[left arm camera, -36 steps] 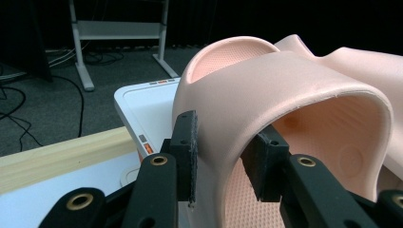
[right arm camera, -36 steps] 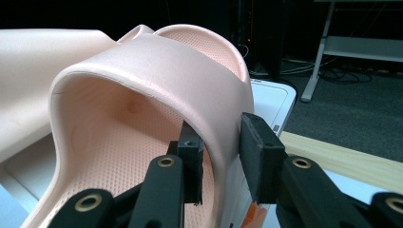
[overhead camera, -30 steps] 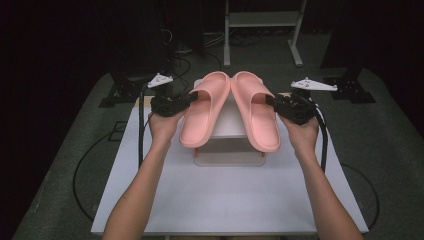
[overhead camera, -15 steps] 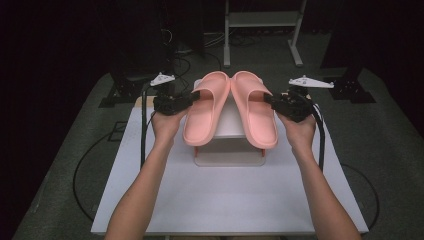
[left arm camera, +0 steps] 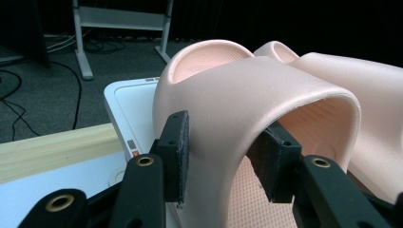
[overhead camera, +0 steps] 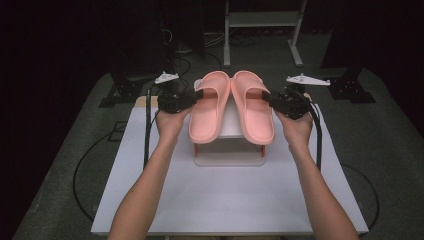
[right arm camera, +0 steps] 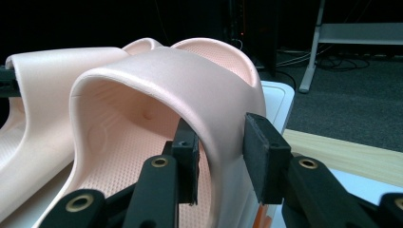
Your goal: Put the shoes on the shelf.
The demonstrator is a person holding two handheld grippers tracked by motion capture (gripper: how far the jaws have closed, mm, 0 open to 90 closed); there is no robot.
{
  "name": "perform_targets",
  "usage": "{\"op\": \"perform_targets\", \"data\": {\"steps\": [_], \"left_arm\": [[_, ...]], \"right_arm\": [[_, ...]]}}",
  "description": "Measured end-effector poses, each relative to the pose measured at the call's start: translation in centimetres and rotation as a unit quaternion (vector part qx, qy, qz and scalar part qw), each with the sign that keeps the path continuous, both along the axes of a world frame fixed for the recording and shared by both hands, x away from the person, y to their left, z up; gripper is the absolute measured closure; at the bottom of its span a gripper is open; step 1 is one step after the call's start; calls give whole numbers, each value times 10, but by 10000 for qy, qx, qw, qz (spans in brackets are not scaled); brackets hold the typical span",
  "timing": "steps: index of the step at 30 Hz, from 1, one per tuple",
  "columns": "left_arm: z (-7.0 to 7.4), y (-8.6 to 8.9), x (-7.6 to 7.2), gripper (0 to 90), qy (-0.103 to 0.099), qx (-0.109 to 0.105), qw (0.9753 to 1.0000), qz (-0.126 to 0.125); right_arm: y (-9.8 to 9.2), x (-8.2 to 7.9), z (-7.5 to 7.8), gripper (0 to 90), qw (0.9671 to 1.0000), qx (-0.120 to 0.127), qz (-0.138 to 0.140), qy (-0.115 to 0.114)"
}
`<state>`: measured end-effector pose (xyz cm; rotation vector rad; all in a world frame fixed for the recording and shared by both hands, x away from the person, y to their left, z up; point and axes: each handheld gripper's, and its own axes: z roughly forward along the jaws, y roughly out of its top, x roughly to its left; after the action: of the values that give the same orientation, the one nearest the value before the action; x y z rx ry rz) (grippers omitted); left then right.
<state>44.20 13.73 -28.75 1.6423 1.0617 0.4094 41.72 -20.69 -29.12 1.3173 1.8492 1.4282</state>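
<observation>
Two pink slides lie side by side on a white box (overhead camera: 230, 152) at the table's middle. My left gripper (overhead camera: 197, 96) is shut on the outer side of the left slide's (overhead camera: 207, 107) strap (left arm camera: 266, 90); one pad sits outside the strap wall, the other under its arch. My right gripper (overhead camera: 266, 98) is shut the same way on the right slide's (overhead camera: 256, 107) strap (right arm camera: 199, 80). In the left gripper view my gripper (left arm camera: 223, 161) pinches the strap wall. In the right gripper view my gripper (right arm camera: 221, 161) does likewise. Both slides point away from me, heels overhanging the box front.
The white table (overhead camera: 225, 200) has bare room in front of the box. A pale wooden strip (left arm camera: 57, 149) runs along its far edge. Black stands (overhead camera: 125, 85) and cables flank the table on the grey floor, and a metal frame (overhead camera: 260, 22) stands behind.
Both slides and both grippers have shifted slightly away from me across the box top, and the pair now sits a bit farther back.
</observation>
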Motion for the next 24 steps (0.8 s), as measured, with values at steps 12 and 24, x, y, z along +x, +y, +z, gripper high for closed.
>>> {"op": "perform_targets", "data": {"steps": [12,24], "left_arm": [[-3,-2,10,579,97,-30,9999,61],[-6,-3,18,578,176,-20,9998,80]], "right_arm": [[9,10,-4,649,9998,148,-111,61],[18,22,-6,638,9996,176,-206,96]]}}
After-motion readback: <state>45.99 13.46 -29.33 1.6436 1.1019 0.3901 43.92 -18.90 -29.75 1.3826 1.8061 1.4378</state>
